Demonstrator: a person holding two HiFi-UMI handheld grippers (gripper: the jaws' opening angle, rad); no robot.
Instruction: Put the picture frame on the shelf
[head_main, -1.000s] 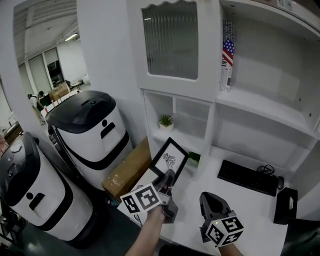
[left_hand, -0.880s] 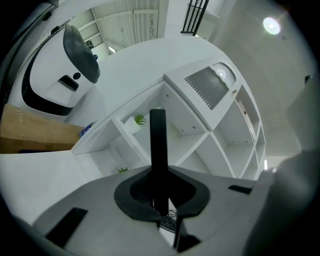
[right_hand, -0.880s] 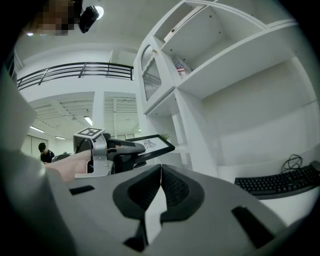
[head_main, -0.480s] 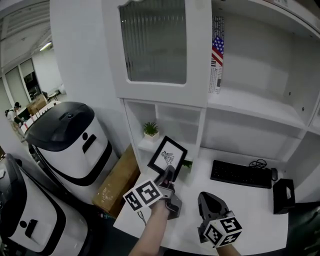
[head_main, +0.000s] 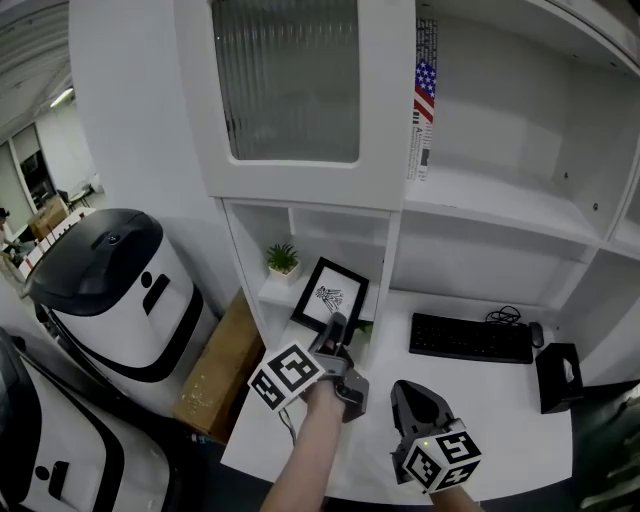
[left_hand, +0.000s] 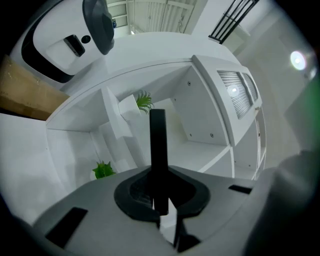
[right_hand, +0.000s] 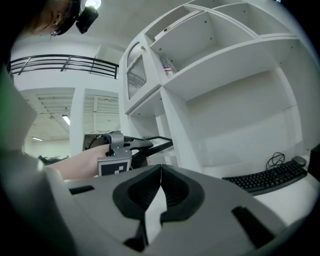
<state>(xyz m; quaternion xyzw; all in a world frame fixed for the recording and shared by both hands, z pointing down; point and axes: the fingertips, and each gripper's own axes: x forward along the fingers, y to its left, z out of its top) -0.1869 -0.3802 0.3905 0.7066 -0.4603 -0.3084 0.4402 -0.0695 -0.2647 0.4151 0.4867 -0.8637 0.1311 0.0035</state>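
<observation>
The picture frame is black with a white mat and a small drawing. It hangs tilted in front of the low shelf cubby, just right of a small potted plant. My left gripper is shut on the frame's lower edge. In the left gripper view the frame shows edge-on as a black bar rising from the closed jaws of the left gripper, with the plant behind it. My right gripper hovers over the desk, shut and empty; its own view shows the right gripper with its jaws touching.
A black keyboard, a mouse and a black box lie on the white desk at right. A second small plant sits low by the shelf. A cardboard box and white-and-black machines stand left. A ribbed-glass cabinet door hangs above.
The left gripper has carried the frame up and closer to the shelf cubby beside the plant. The head view has swung left to right. The right gripper has stayed low and shut.
</observation>
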